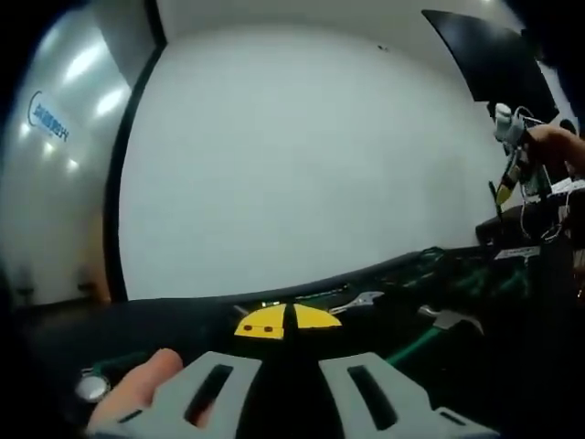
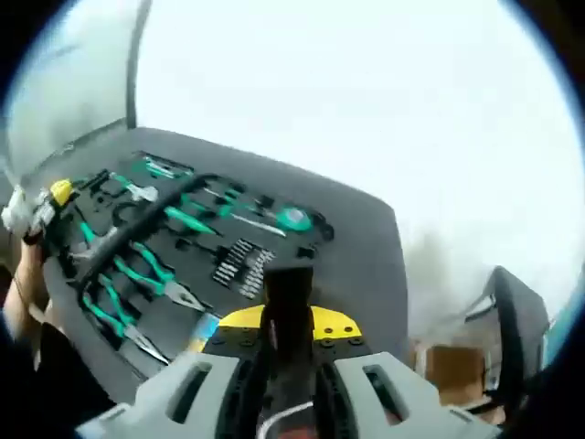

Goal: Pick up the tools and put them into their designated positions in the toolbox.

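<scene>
The open toolbox lies below my right gripper, its dark foam tray holding green-handled pliers, screwdrivers and a set of bits. My right gripper is shut on a dark, blocky tool that sticks up between its jaws; I cannot tell what kind. My left gripper sits low at the toolbox edge, jaws apart with nothing seen between them. In front of it lie a wrench, a hammer head and a green handle. A person's finger rests beside its left jaw.
A white wall rises behind the table. The other gripper with a hand reaches in at the left edge of the right gripper view. Far right, a hand holds a white device over cables. A chair and box stand right.
</scene>
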Motion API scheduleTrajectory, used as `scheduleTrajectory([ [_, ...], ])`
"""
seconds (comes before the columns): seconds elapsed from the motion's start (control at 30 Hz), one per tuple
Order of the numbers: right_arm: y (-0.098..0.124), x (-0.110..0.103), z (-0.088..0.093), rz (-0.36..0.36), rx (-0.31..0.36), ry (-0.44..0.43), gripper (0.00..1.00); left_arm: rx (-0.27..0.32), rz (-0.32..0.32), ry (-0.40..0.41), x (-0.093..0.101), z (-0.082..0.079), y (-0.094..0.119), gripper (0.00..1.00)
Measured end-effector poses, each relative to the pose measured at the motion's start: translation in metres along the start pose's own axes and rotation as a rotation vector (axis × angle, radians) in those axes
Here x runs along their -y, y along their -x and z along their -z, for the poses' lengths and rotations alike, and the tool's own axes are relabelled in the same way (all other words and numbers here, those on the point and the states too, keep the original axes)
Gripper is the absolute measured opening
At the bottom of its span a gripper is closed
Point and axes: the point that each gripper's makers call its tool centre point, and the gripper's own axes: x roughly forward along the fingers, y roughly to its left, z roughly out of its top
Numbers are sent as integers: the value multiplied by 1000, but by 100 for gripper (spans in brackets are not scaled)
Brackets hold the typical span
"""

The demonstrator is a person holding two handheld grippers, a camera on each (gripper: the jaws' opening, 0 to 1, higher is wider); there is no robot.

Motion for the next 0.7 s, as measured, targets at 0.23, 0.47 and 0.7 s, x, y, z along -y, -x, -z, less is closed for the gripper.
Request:
scheduleTrajectory([
  [0.23,-13,-59,-9,-24,82,108,14,3,0,6,-2,0,-1,3],
  [0.47,-19,-97,-12,-145,257,-37,14,5,1,11,-3,0,-1,3],
  [0.7,1,-84,24,-170,264,-92,15,8,4,13,-2,0,-1,3],
])
